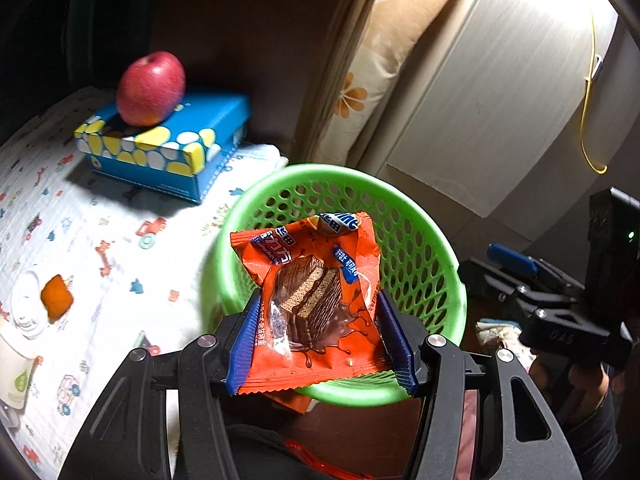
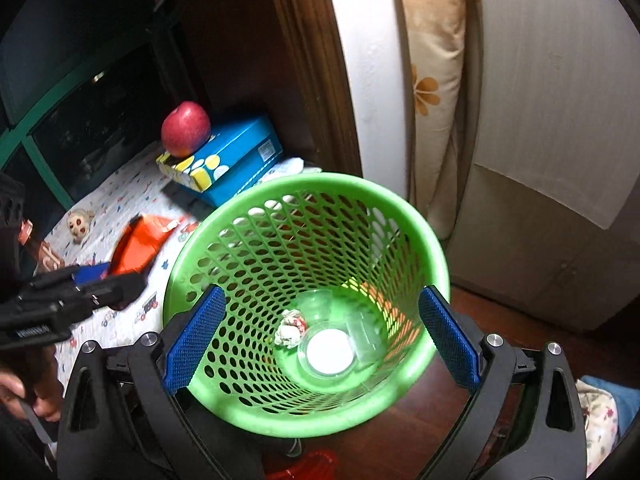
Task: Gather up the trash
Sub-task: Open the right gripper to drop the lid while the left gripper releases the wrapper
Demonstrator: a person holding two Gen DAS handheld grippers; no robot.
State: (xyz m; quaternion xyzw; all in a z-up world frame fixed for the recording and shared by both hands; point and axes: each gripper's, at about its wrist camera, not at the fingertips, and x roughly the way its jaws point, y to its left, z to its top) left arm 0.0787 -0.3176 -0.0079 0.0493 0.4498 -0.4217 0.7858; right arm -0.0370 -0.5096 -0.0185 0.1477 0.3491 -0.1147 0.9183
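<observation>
1. Two hand-held grippers in play, both near the green perforated plastic basket (image 2: 424,248), which stands beside the bed with the white printed cloth (image 1: 80,240).
2. Left gripper (image 1: 320,320): jaws about half closed, blue ribbed pads pressing on both side edges of the orange snack wrapper with the chocolate cake picture (image 1: 308,300). Held firmly, as far as can be judged.
3. Wrapper position: in front of the basket rim in the left wrist view, upper part over the basket mouth, lower edge toward the near rim. Long axis along the fingers, pointing forward and down into the basket.
4. Right gripper (image 2: 320,340): jaws wide apart, one blue pad on each side of the basket in its own view, nothing between them. Pointing down into the basket mouth, no contact with the rim visible.
5. Already in the basket bottom: clear plastic cups (image 2: 328,340) and a small crumpled paper ball (image 2: 290,328).
6. Deciding relation: basket opening directly ahead of and below the held wrapper, so left hand clearly the nearer one for the drop. Probably only a short move forward over the centre, then opening of the jaws.
7. Possible risk: release too near the rim, wrapper sliding outside to the floor.
8. Not trash, as it seems: red apple (image 1: 151,88) on the blue tissue box with yellow and white spots (image 1: 172,144), well apart from both grippers.
</observation>
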